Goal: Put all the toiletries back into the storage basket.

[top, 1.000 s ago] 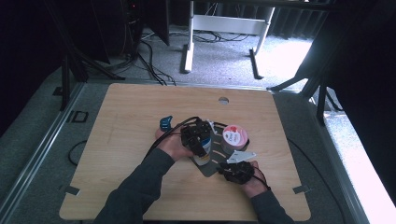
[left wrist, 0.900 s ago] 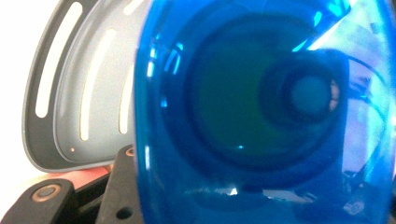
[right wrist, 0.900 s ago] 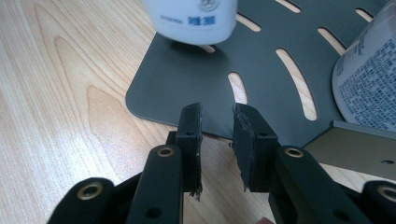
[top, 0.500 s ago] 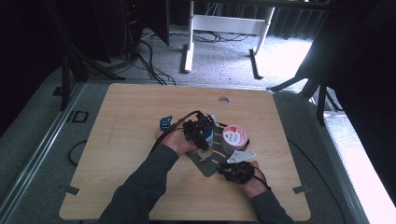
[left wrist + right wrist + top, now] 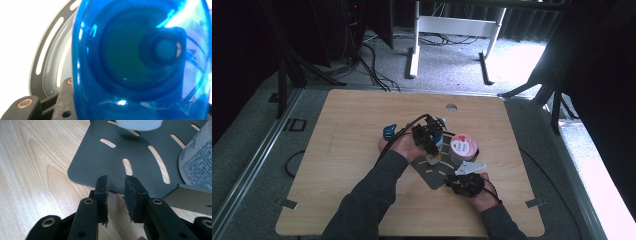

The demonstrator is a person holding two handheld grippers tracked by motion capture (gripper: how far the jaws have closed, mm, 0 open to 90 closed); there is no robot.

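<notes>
A blue see-through container [image 5: 140,62] sits right in front of the left gripper camera, with a black jaw tight against its lower left side. My left gripper [image 5: 432,137] hovers over the dark grey slotted plate [image 5: 435,175], just left of a white tub with a pink lid [image 5: 463,145]. Nothing lies between the parted fingers of my right gripper [image 5: 116,182], whose tips reach the near edge of the slotted plate [image 5: 100,160]. In the high view the right gripper [image 5: 464,181] rests at that plate's near right corner.
A white round piece [image 5: 138,123] hangs just above the plate, casting a shadow on it. The printed tub wall [image 5: 197,162] stands to the right. A small blue object [image 5: 388,131] lies beside the left hand. The wooden table [image 5: 337,165] has a hole [image 5: 451,107] near its far edge.
My left gripper has drifted slightly away from the person, toward the tub. The right gripper has stayed in place at the plate's near edge.
</notes>
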